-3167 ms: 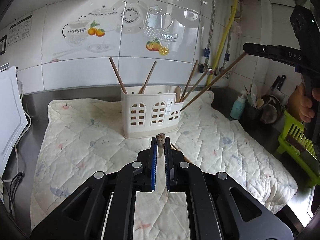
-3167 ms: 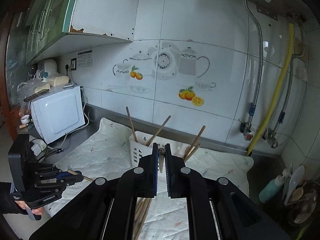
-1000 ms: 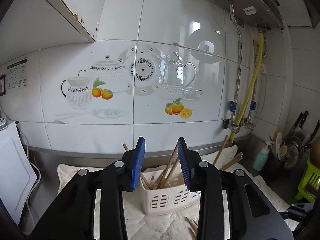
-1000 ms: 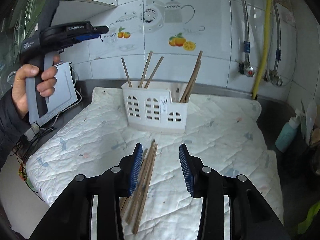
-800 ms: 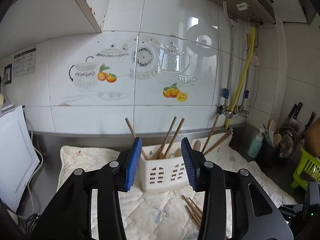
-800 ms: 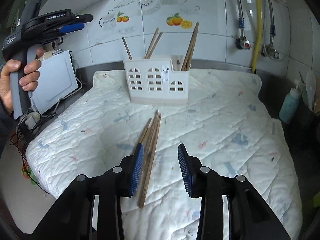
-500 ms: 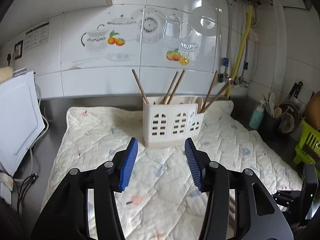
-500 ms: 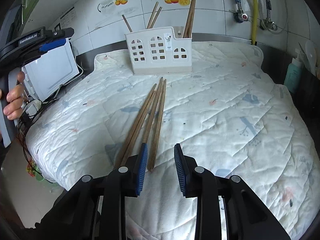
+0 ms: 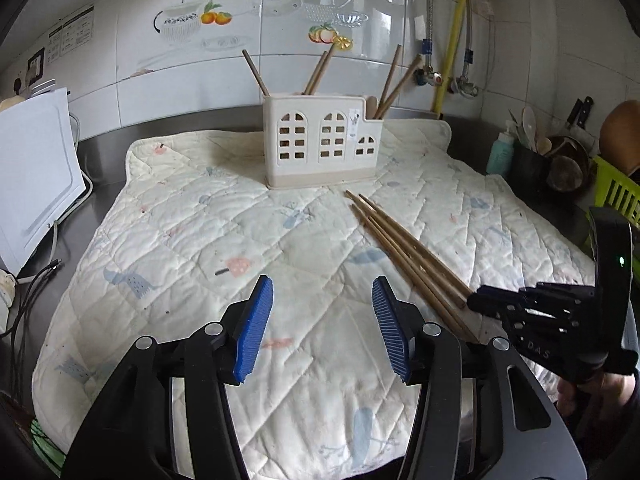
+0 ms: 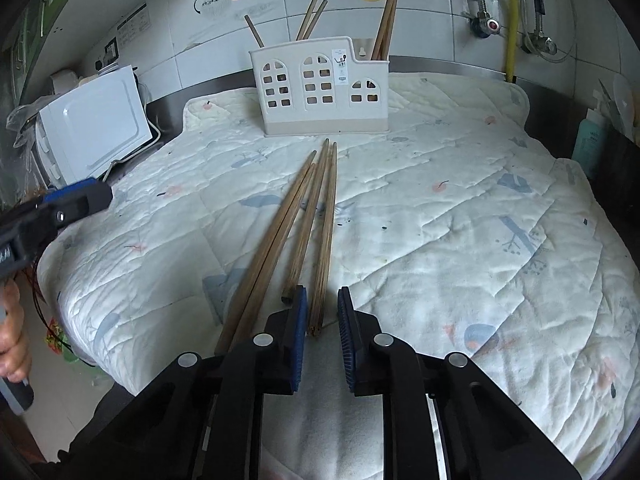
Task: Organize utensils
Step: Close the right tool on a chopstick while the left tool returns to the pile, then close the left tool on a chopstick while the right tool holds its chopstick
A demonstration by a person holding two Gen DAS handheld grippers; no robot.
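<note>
Right tool was closing around one chopstick end below the holder, pads not yet gripping; neighbouring sticks might snag. Left tool was opening, empty.

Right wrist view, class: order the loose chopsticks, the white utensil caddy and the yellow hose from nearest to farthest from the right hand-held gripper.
1. Loose chopsticks: on the quilt, one end between the closing jaws of the right hand-held gripper.
2. White utensil caddy: mid-quilt, beyond the chopstick tips.
3. Yellow hose: back wall, upper right.
</note>
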